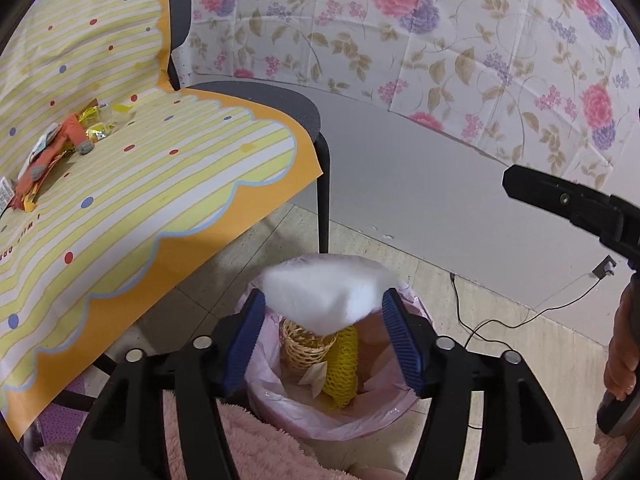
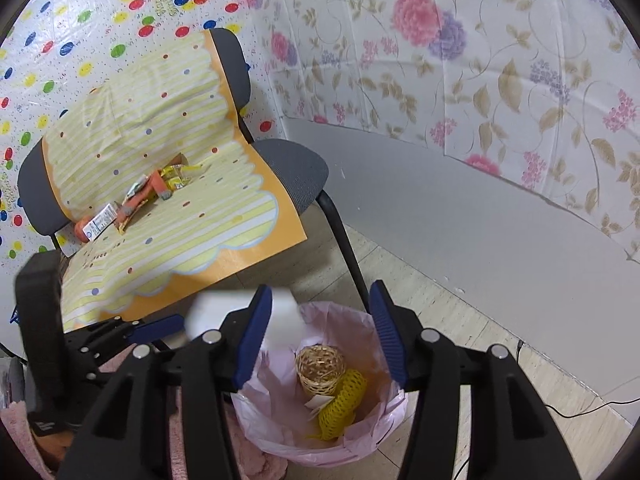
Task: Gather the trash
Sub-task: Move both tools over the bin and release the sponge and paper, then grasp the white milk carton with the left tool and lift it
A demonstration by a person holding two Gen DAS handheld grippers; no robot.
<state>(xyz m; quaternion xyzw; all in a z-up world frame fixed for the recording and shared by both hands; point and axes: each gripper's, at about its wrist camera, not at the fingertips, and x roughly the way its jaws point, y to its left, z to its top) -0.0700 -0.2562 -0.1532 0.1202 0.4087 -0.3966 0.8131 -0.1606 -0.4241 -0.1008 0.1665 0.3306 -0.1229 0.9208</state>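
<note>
A white tissue wad [image 1: 326, 294] hangs blurred between the blue pads of my left gripper [image 1: 325, 338], right above a bin lined with a pink bag [image 1: 332, 420]. The jaws stand wide and the tissue looks loose. It also shows in the right wrist view [image 2: 284, 326]. The bin [image 2: 320, 450] holds a woven ball [image 2: 320, 368] and yellow foam netting [image 2: 344, 404]. My right gripper [image 2: 320, 340] is open and empty above the bin. More wrappers [image 2: 148, 196] lie on the chair's striped sheet [image 2: 192, 216].
A grey chair [image 2: 296, 172] stands left of the bin, its black leg [image 2: 344, 248] beside the rim. A grey wall panel and floral sheet are behind. A black cable [image 1: 500, 324] lies on the floor to the right. Pink fluffy fabric [image 1: 248, 444] is below.
</note>
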